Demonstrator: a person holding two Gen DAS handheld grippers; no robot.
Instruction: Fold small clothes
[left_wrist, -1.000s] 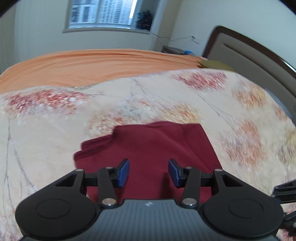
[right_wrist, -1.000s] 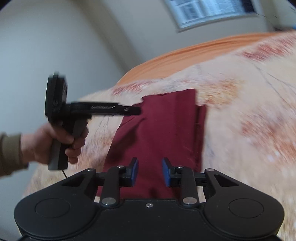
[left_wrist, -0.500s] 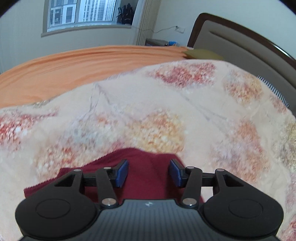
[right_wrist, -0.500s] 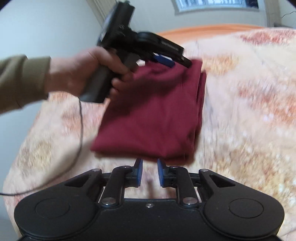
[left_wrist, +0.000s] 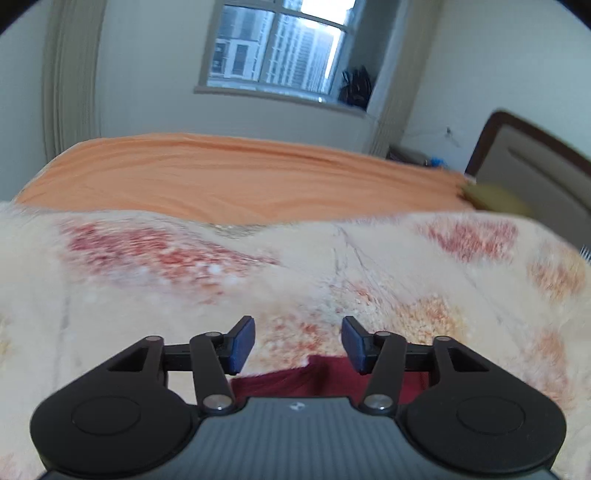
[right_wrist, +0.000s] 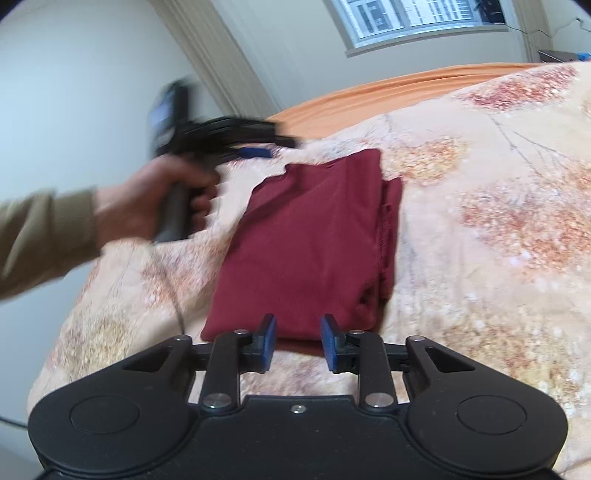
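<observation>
Left tool (left_wrist: 297, 344): jaws apart, have just been opening further, nothing between the blue pads (left_wrist: 242, 343). Only floral blanket (left_wrist: 155, 288) shows in the gap. Below and behind the pads I see a strip of the dark red garment (left_wrist: 314, 380), mostly hidden by the tool body. Ahead of this tool the blanket runs up to an orange sheet (left_wrist: 229, 173); beyond that a wall with a window (left_wrist: 277, 55). Headboard (left_wrist: 535, 173) far right of the tool. View is motion-blurred.

Right tool (right_wrist: 298, 341): jaws part-way apart, also just been opening, pads not pressing on anything. The near hem of the red garment (right_wrist: 310, 240) sits right at the fingertips (right_wrist: 269, 341), seen through the gap; I can't tell if the tips touch the cloth. Garment lies flat on the blanket (right_wrist: 480, 221) as a folded rectangle stretching away from this tool, with a second layer's edge sticking out along its right side.

From the right wrist camera I also see the other tool (right_wrist: 255, 151), up and to the left, off the garment's far-left corner, above the blanket and not touching the cloth. It's blurred. The person's left hand (right_wrist: 147, 206) grips its handle, olive-brown sleeve (right_wrist: 40, 236) at the frame's left edge. A thin cable (right_wrist: 173, 291) trails from the handle down across the blanket toward me.
</observation>
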